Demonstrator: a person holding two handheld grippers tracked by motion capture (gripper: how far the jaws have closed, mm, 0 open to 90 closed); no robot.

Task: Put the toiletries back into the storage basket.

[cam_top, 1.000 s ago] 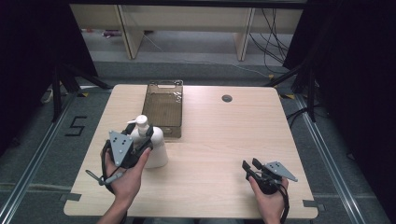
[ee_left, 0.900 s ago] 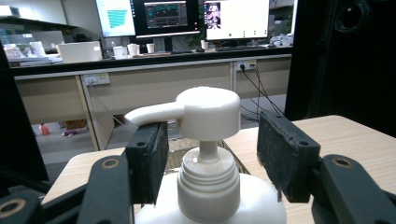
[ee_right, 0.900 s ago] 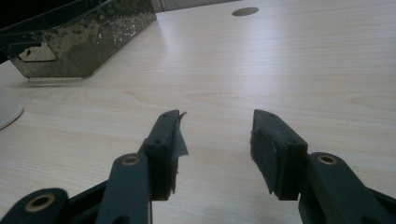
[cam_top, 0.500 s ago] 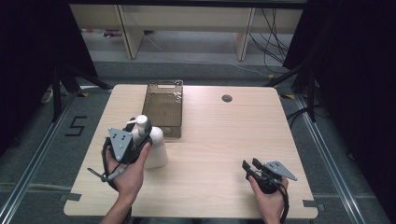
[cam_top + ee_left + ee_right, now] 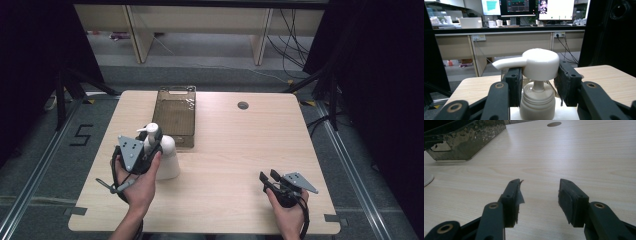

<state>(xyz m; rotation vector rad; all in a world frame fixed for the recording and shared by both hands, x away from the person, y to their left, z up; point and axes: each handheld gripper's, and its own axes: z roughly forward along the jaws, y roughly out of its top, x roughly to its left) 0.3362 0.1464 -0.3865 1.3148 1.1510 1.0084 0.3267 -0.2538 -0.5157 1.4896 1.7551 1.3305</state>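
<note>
A white pump bottle stands upright on the wooden table, left of centre. My left gripper is shut on its pump head, one black jaw pressed to each side, and the nozzle points left over the left jaw. In the left gripper view my left gripper also has the bottle's ribbed collar between its jaws. My right gripper rests low near the front right of the table. In the right gripper view my right gripper is open over bare wood.
A dark translucent tray lies at the back of the table, just beyond the bottle; its corner also lies ahead of the right gripper. A round cable hole sits at the back right. Desks and monitors stand beyond the table.
The left hand and gripper shifted slightly on the bottle's top. The bottle stayed where it stood and the right gripper did not move.
</note>
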